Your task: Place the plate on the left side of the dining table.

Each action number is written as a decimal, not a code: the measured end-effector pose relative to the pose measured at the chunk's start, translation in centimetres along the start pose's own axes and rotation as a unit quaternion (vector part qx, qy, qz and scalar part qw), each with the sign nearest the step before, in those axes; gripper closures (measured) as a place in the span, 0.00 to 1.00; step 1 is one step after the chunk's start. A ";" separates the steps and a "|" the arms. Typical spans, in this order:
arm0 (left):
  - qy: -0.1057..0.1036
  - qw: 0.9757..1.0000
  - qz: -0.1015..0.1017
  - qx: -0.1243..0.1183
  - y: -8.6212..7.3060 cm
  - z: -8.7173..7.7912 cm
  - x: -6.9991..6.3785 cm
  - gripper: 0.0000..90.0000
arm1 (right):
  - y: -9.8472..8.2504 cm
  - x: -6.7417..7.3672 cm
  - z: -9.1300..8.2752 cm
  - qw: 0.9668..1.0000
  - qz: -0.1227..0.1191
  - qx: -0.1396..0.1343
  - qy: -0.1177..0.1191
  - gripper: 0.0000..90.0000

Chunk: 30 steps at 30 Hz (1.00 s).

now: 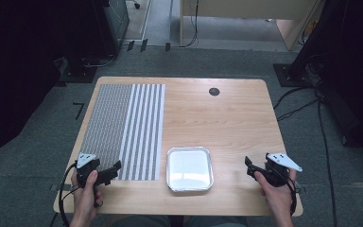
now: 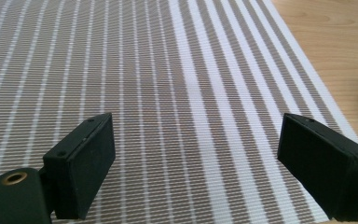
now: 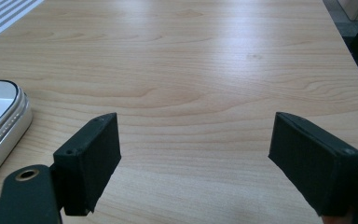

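My left gripper [image 1: 117, 166] is held over the near edge of a striped grey-and-white mat [image 1: 123, 127], at the table's front left. In the left gripper view its jaws stand wide apart above the mat [image 2: 168, 93], with nothing between them; the gripper [image 2: 196, 163] is open. My right gripper [image 1: 248, 166] hovers at the front right, just right of a shallow silver tray [image 1: 189, 152]. The right gripper view shows that gripper [image 3: 196, 158] open over bare wood, with the tray's rim [image 3: 16, 119] at its left.
The wooden table [image 1: 217, 118] has a round black cable hole [image 1: 213, 91] near its far edge. The tray looks empty, with a white inside. Cables [image 1: 307, 104] and dark stands lie on the floor beyond the table.
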<state>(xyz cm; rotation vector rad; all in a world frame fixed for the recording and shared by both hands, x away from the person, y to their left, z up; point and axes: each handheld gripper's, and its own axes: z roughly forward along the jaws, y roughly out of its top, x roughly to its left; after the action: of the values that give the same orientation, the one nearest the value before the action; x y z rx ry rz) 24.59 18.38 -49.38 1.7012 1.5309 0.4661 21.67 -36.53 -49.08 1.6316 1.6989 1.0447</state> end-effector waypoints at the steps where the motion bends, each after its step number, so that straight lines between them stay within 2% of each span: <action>1: 0.000 1.000 0.000 0.000 0.0 0.0 0.0 0.12 | 0.0 0.0 0.0 1.000 0.000 0.000 0.001 0.18; 7: -0.012 1.000 0.019 0.007 0.0 0.6 -2.0 0.12 | 0.1 0.3 0.0 1.000 0.006 -0.003 0.003 0.18; 11: -0.019 1.000 0.021 0.008 0.1 0.8 -2.7 0.12 | 0.3 0.4 -0.1 1.000 0.019 -0.008 0.002 0.19; 12: -0.016 0.999 0.031 0.011 0.1 1.0 -3.3 0.12 | 0.4 0.6 -0.1 1.000 0.022 -0.010 -0.001 0.20; 19: -0.028 0.999 0.039 0.014 0.1 1.6 -4.8 0.12 | 0.6 1.5 0.0 1.000 0.021 -0.007 0.003 0.20; 25: -0.036 0.998 0.043 0.013 0.5 2.3 -6.3 0.12 | 1.1 2.6 0.2 1.000 0.016 -0.004 0.017 0.21; 27: -0.042 0.998 0.048 0.011 0.9 2.6 -7.2 0.12 | 1.2 3.0 0.4 1.000 0.014 -0.002 0.019 0.22; 29: -0.043 0.998 0.049 0.010 1.0 2.6 -7.4 0.12 | 1.3 3.2 0.5 1.000 0.014 -0.003 0.020 0.22; 30: -0.047 0.997 0.054 0.009 1.1 2.8 -8.1 0.12 | 1.5 3.6 0.6 1.000 0.014 -0.005 0.021 0.23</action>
<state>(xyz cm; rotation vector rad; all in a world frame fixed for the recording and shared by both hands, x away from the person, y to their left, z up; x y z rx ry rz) 25.72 9.84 -48.49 1.8019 1.3847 0.4226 22.60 -32.98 -47.69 1.6422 1.7003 1.1056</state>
